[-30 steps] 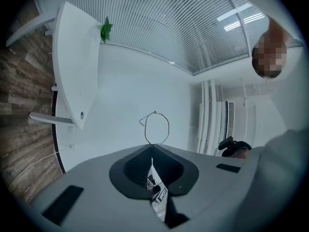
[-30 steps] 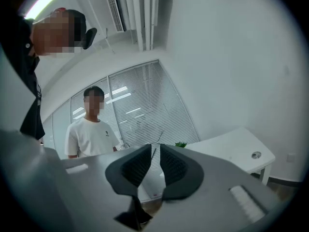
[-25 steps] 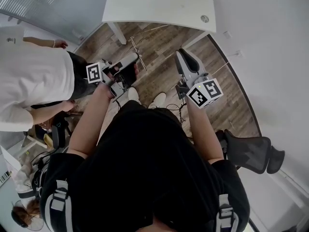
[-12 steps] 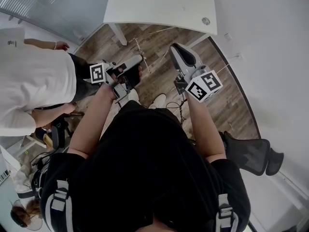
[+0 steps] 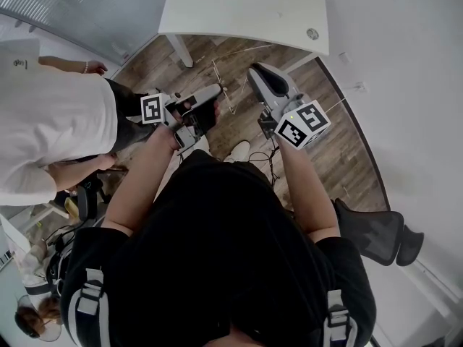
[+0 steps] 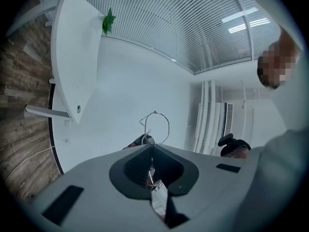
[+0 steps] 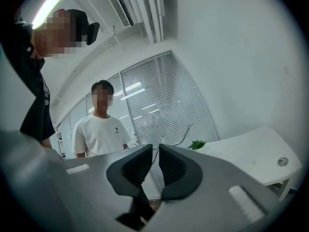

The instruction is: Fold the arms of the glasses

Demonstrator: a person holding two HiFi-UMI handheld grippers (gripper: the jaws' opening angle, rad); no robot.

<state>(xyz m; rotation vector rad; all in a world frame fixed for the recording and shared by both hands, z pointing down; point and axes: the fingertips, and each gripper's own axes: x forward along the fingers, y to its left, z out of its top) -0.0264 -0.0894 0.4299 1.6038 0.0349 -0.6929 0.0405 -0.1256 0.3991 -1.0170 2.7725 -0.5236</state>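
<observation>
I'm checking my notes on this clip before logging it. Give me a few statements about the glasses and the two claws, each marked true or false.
1. The left claw is shut on the glasses. True.
2. The glasses lie on the white table. False: they are held in the air above the wooden floor.
3. The right claw has its jaws wide apart. False: only a narrow gap shows between them.
4. A person in a white T-shirt stands nearby. True.
</observation>
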